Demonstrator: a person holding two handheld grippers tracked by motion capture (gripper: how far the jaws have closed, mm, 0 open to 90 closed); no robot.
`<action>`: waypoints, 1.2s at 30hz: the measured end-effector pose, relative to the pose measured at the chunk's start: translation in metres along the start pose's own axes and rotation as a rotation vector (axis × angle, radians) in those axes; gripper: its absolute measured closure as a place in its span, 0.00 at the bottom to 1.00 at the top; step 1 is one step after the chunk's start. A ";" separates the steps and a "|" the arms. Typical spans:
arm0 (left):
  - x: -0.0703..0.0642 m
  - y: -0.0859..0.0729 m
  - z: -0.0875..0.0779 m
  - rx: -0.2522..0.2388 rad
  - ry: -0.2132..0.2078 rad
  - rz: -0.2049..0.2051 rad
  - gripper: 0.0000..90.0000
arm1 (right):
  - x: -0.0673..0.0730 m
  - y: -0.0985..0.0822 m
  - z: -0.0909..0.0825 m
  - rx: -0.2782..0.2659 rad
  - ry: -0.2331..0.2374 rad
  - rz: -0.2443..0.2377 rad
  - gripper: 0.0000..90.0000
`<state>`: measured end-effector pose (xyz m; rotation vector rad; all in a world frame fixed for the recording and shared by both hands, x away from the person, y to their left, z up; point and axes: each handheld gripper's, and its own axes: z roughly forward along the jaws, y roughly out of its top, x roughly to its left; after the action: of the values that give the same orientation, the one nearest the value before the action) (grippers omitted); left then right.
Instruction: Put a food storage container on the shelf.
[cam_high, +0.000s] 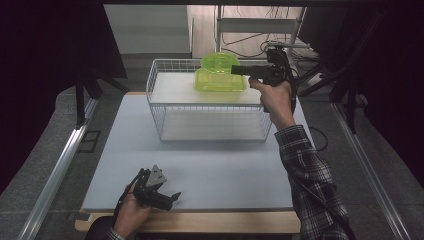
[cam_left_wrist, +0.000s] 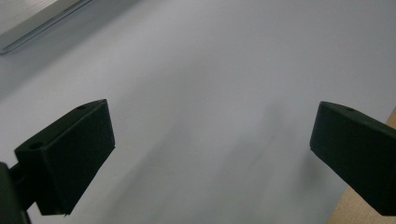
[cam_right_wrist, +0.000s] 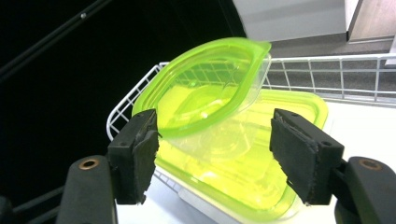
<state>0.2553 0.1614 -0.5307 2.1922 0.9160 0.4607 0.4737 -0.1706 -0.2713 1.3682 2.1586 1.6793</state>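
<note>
High view: right gripper (cam_high: 235, 70) hovered over basket (cam_high: 155, 95), lid (cam_high: 218, 62) just ahead; left gripper (cam_high: 172, 198) far off on table (cam_high: 225, 170).
Left gripper view: jaws spread, empty.
Right gripper view: jaws apart, tilted lid (cam_right_wrist: 210, 84) between, unpinched, leaning on container (cam_right_wrist: 261, 177).

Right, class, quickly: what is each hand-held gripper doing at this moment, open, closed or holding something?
Left hand-held gripper: open, holding nothing, low over the table.
Right hand-held gripper: open at the green containers in the wire basket, pads not pressing on them.
</note>
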 end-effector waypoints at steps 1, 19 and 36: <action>0.000 0.000 0.000 0.000 0.000 0.001 0.00 | 0.001 -0.002 -0.001 0.000 -0.002 -0.015 0.34; 0.000 0.000 0.000 0.001 -0.001 0.008 0.00 | 0.005 -0.030 -0.009 0.027 -0.022 -0.150 0.15; 0.000 0.000 0.000 -0.006 -0.004 0.007 0.00 | 0.012 -0.061 -0.014 0.066 -0.033 -0.262 0.07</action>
<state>0.2552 0.1609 -0.5307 2.1905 0.9045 0.4617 0.4237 -0.1728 -0.3102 1.0614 2.2759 1.4919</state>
